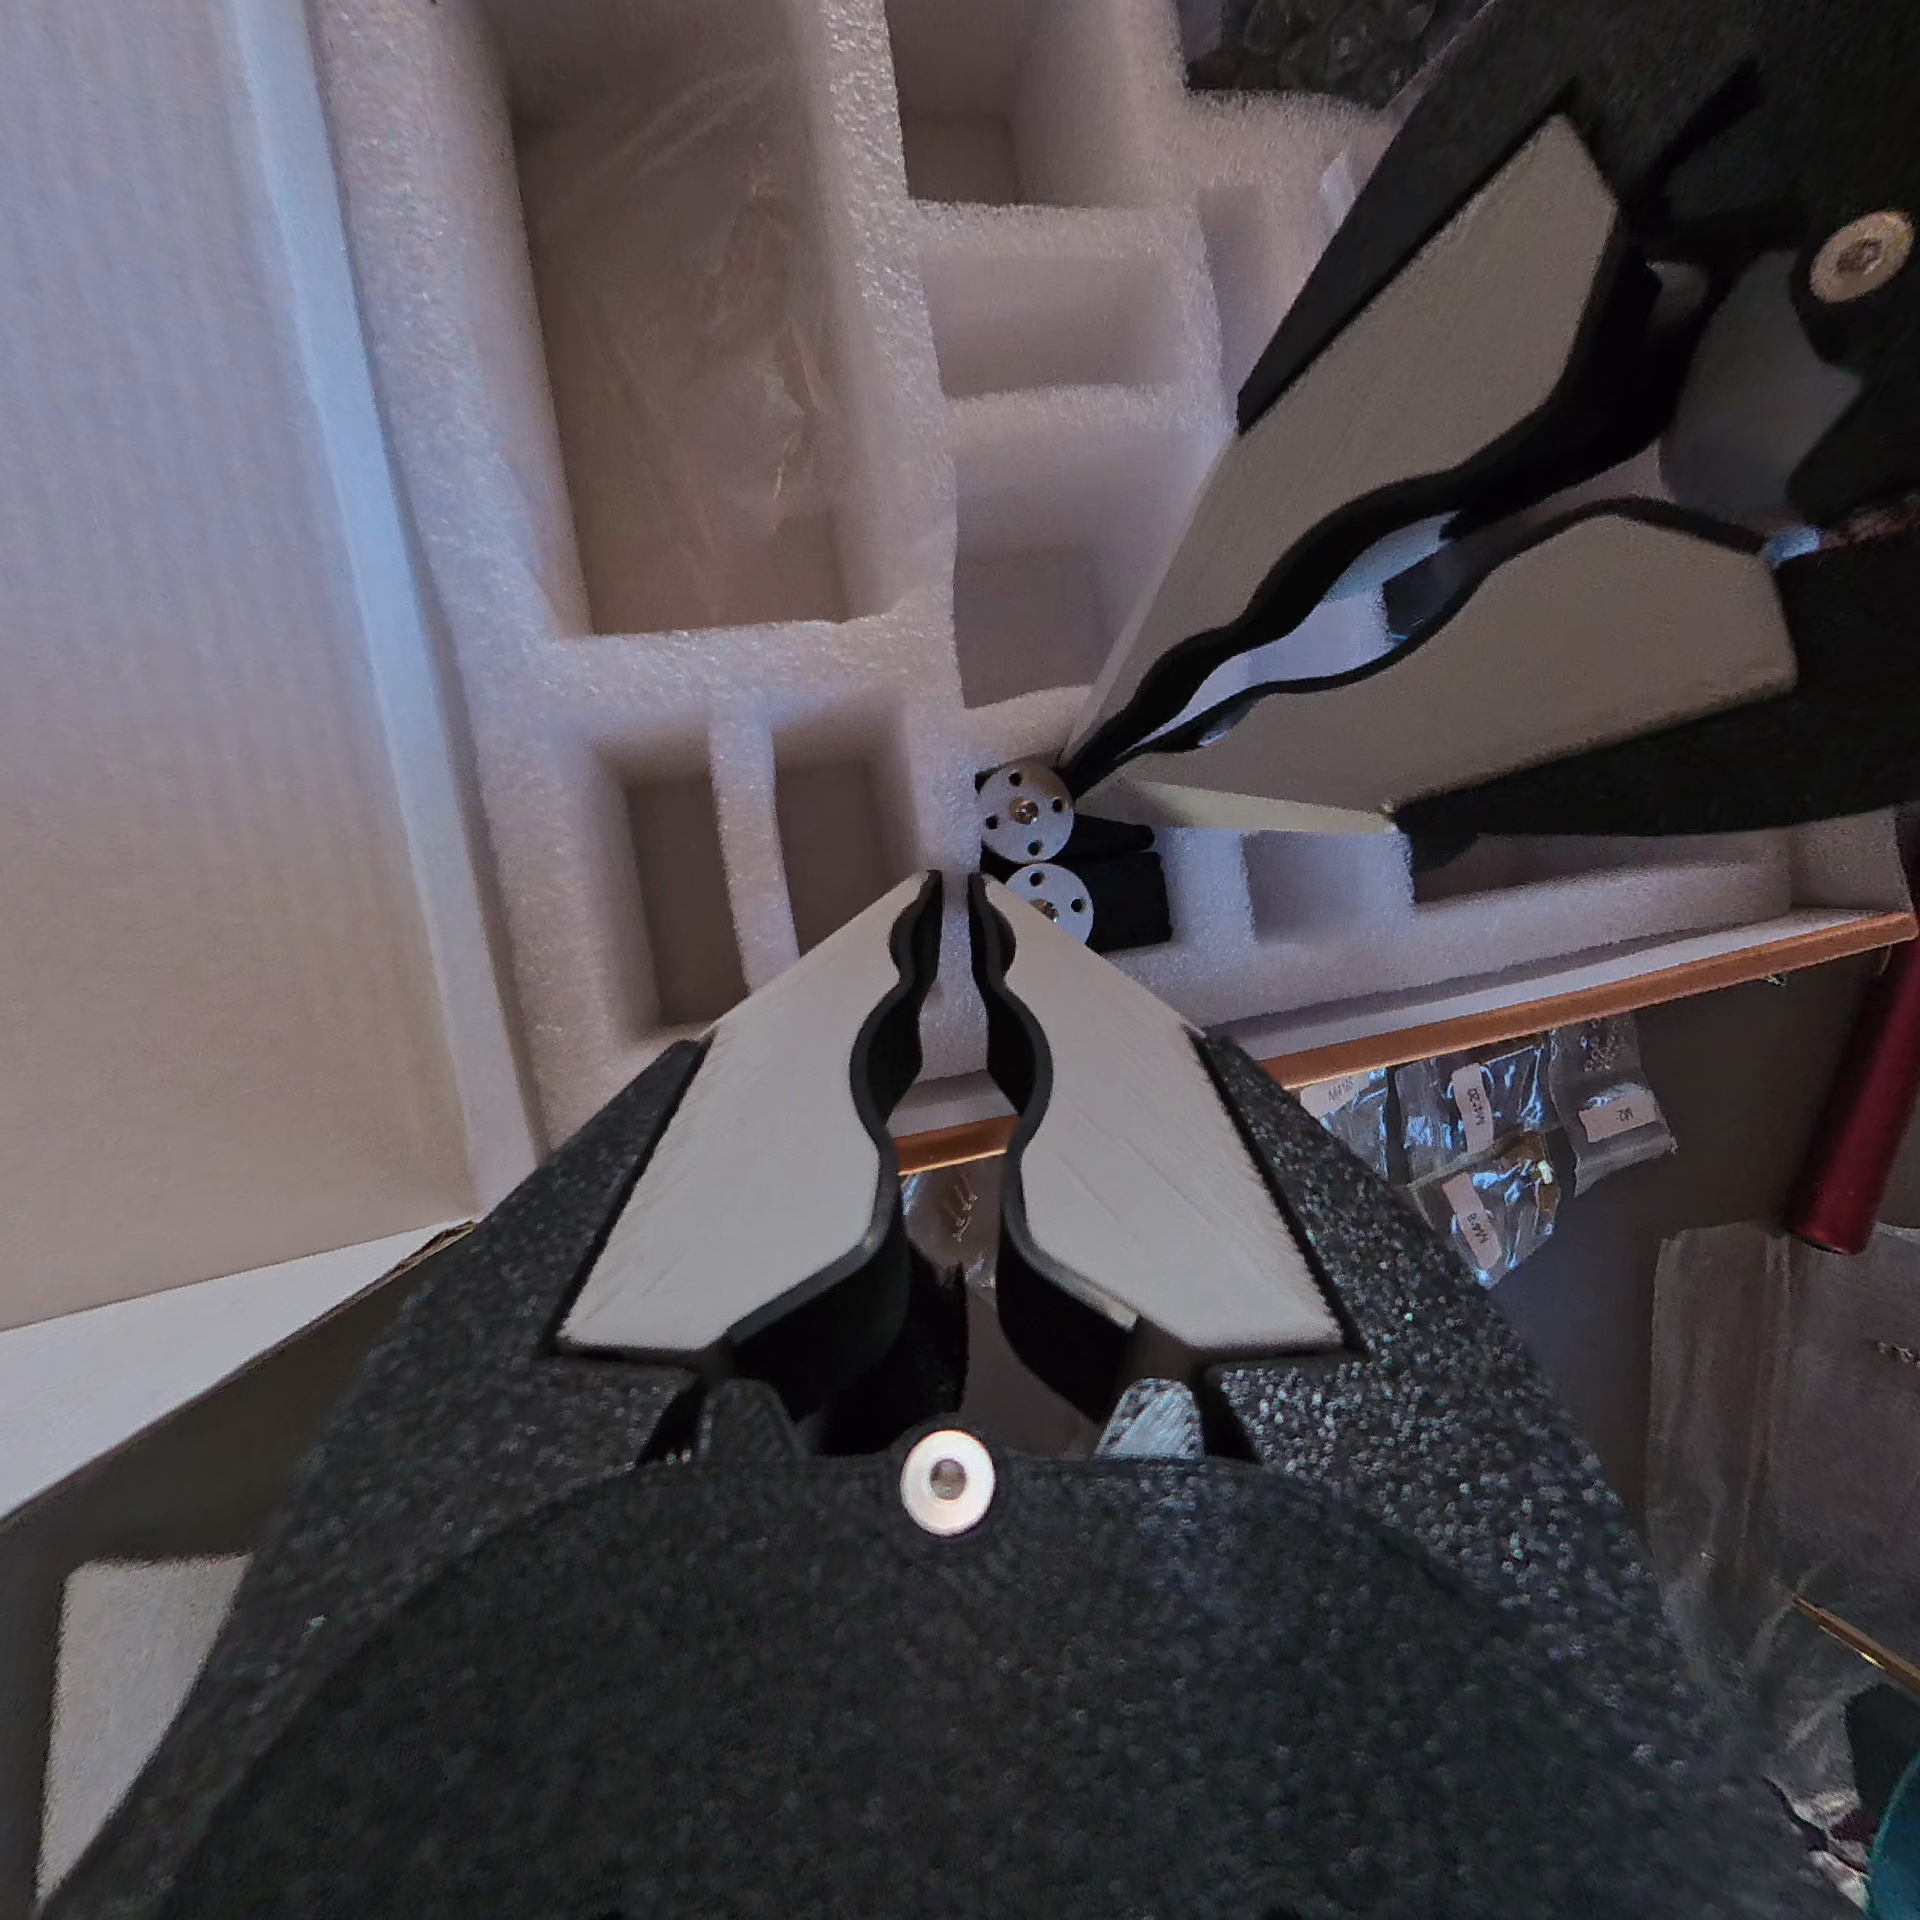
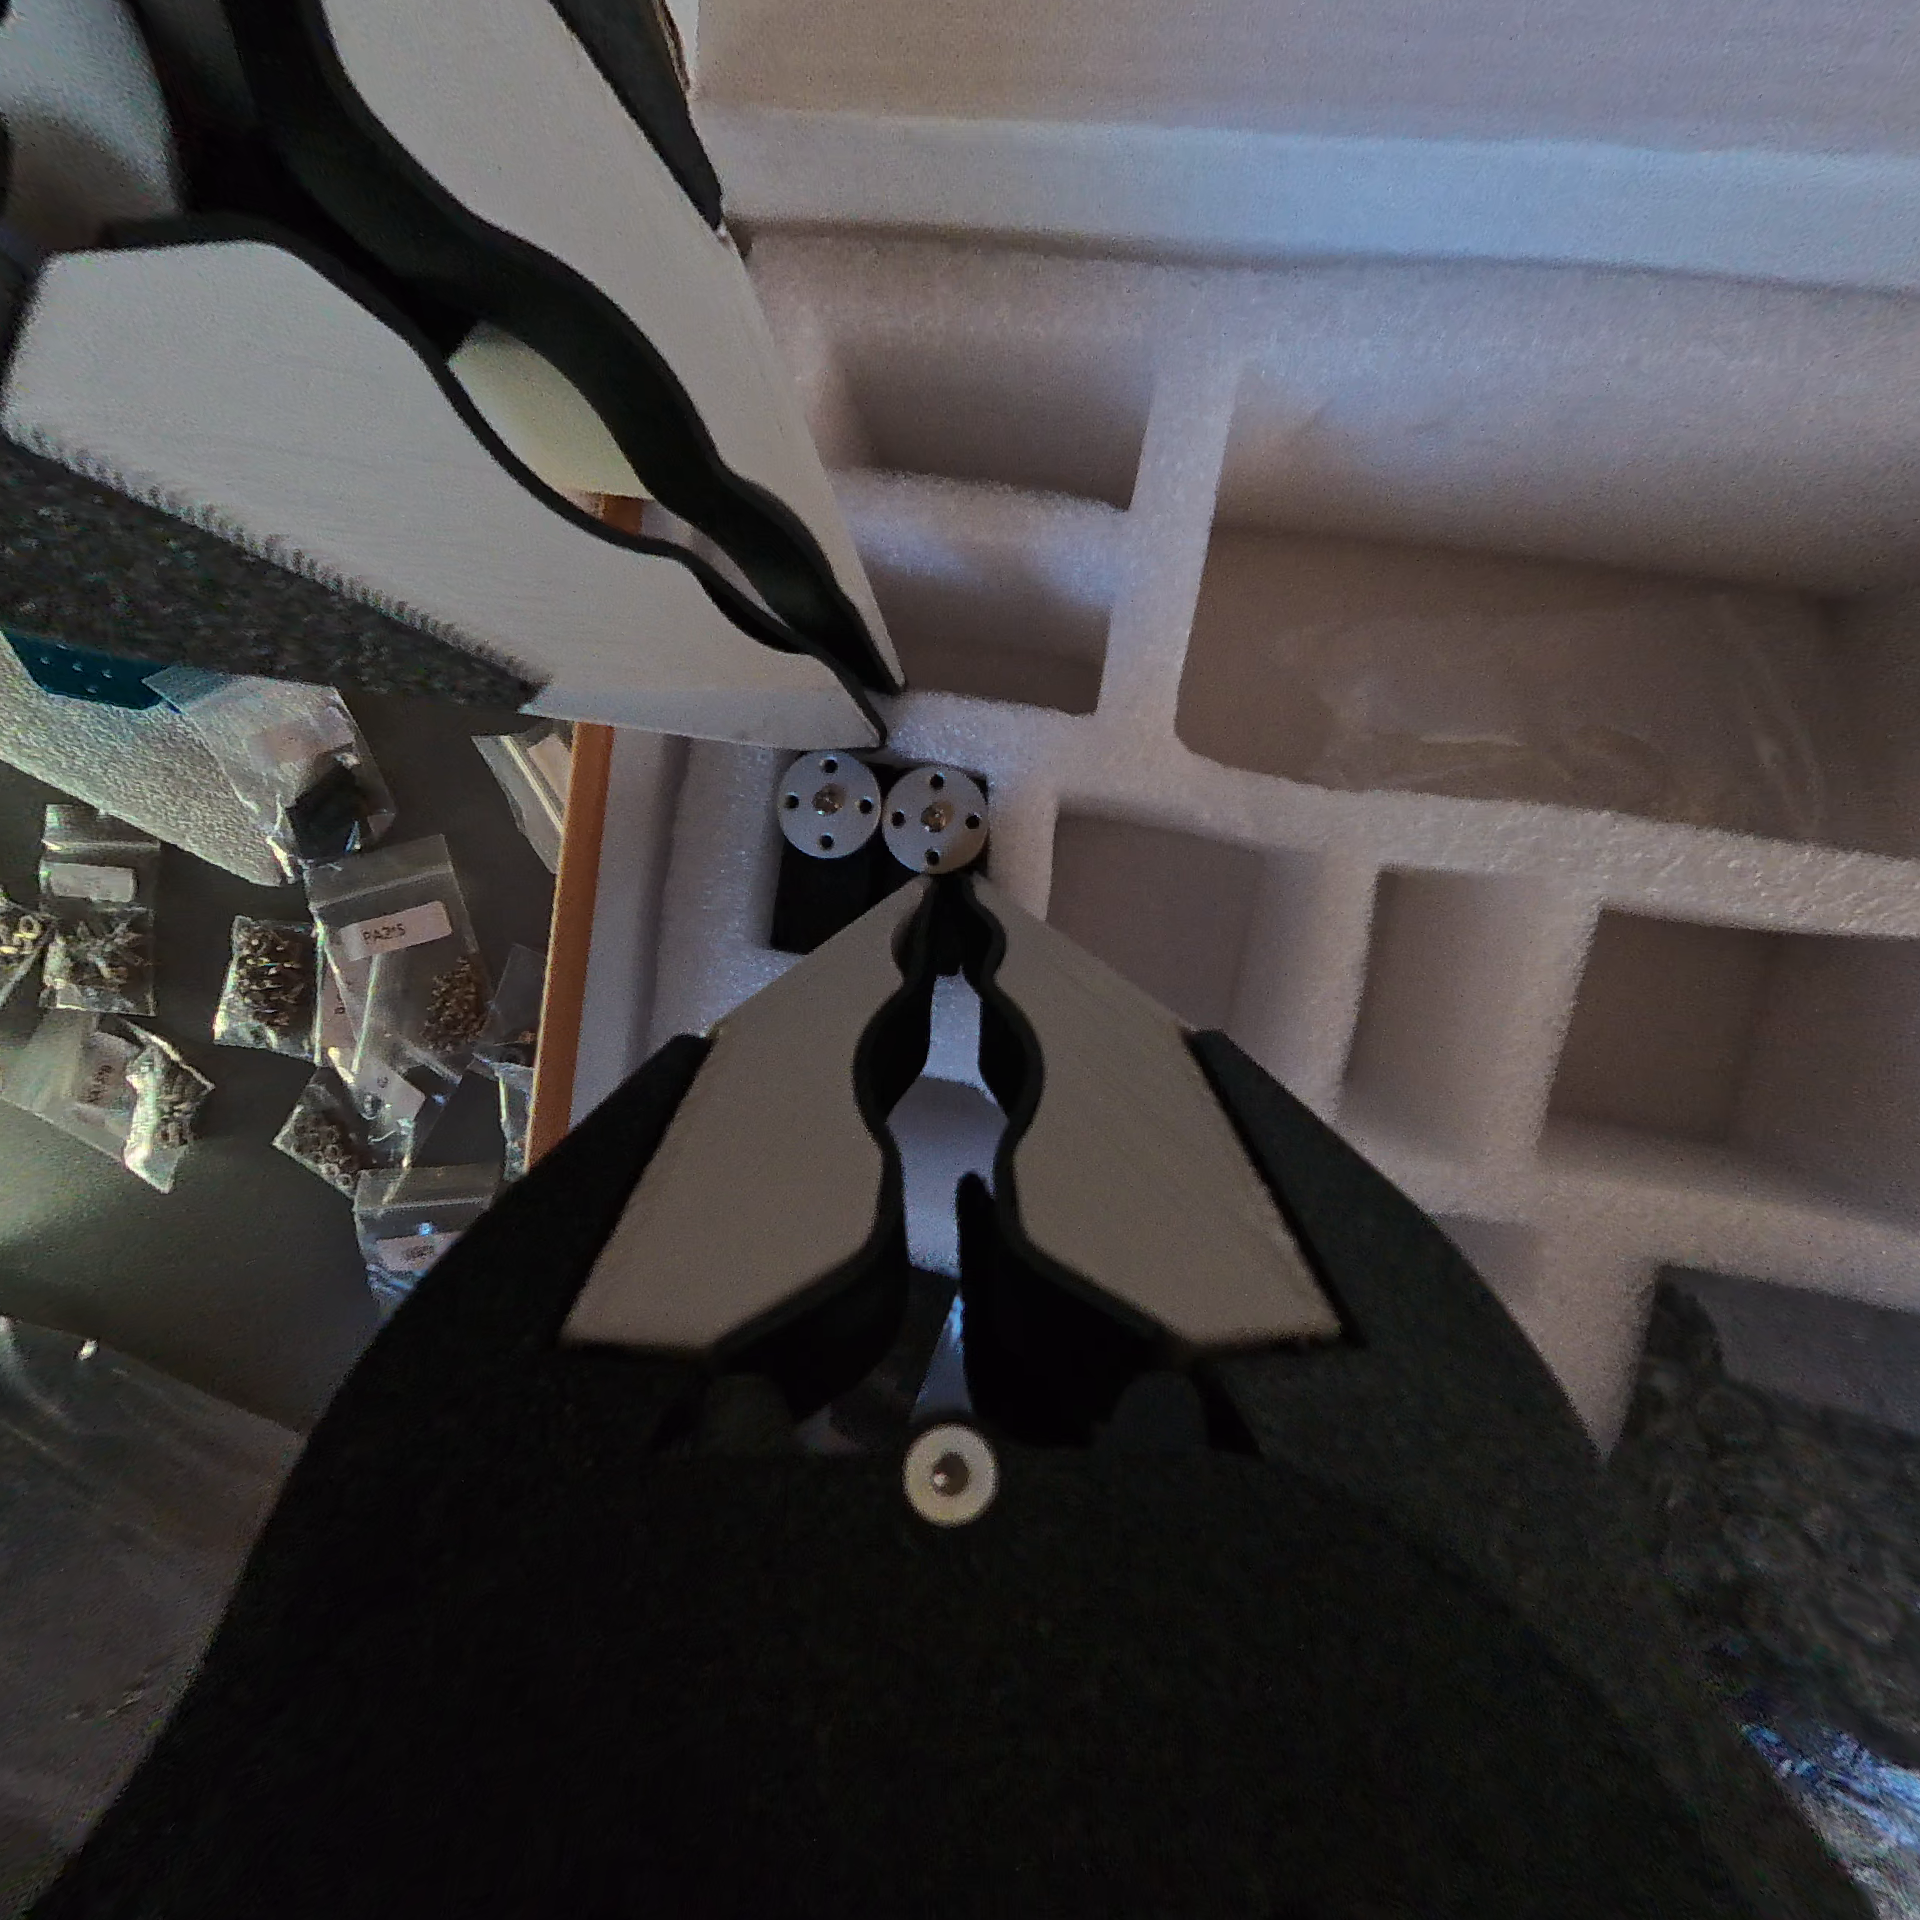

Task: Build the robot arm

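Two black servo motors with round silver horns (image 2: pixel 828 800) (image 2: pixel 935 816) sit side by side in a small pocket of a white foam insert (image 2: pixel 1153 665). They also show in the left wrist view (image 1: pixel 1023 810) (image 1: pixel 1049 899). My right gripper (image 2: pixel 940 894) is shut and empty, its tips right at the edge of the nearer horn. My left gripper (image 1: pixel 956 883) is all but shut with nothing between its fingers. Its tips rest on the foam wall beside the servos. Each gripper also shows in the other's view: the right one (image 1: pixel 1075 764) and the left one (image 2: pixel 888 717).
The foam insert has several empty pockets (image 1: pixel 707 395) and lies in a box with an orange edge (image 2: pixel 566 966). Several small clear bags of screws (image 2: pixel 260 987) lie on the dark surface beside the box. A red cylinder (image 1: pixel 1870 1101) stands at the right edge. My two grippers' fingertips are within a few centimetres of each other. Left tips and right tips are each some 5 cm from the white foam insert (image 2: pixel 1153 665). Look for it in the left wrist view (image 1: pixel 823 655) too.
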`<state>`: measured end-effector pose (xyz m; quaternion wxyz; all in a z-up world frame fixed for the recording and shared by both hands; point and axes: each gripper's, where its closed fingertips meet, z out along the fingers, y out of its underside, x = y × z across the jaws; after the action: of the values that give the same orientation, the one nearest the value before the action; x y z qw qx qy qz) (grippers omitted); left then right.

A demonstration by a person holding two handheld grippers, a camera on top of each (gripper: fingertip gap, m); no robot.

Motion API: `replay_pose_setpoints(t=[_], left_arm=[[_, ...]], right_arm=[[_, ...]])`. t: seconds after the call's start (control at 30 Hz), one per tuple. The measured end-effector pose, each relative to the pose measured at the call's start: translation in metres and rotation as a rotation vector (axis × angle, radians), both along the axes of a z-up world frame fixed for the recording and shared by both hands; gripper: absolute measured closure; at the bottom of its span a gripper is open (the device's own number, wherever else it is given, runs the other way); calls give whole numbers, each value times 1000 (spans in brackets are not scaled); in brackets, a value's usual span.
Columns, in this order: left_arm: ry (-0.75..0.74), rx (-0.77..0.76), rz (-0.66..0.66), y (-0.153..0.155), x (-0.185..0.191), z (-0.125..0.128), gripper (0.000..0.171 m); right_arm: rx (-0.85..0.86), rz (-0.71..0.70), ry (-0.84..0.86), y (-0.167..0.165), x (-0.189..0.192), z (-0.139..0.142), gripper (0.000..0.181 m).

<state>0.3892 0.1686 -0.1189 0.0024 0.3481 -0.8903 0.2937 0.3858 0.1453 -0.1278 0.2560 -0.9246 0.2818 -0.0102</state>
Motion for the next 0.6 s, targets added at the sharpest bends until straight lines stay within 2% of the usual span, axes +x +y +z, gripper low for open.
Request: replay_pose_setpoints(t=[0.1,0.23,0.33,0.43,0.6], left_arm=[[-13,3,1,0,0,0,167],[8,-10,3,-1,0,0,168],[32,-3,0,-2,-1,-1,169],[22,24,-4,-3,0,-2,169],[-20,61,3,-3,-1,-3,168]], right_arm=[[39,31,-34,3,2,2,181],[159,20,17,4,2,2,180],[172,56,-8,5,2,1,180],[152,84,-121,4,4,1,181],[91,54,-366,1,13,4,181]])
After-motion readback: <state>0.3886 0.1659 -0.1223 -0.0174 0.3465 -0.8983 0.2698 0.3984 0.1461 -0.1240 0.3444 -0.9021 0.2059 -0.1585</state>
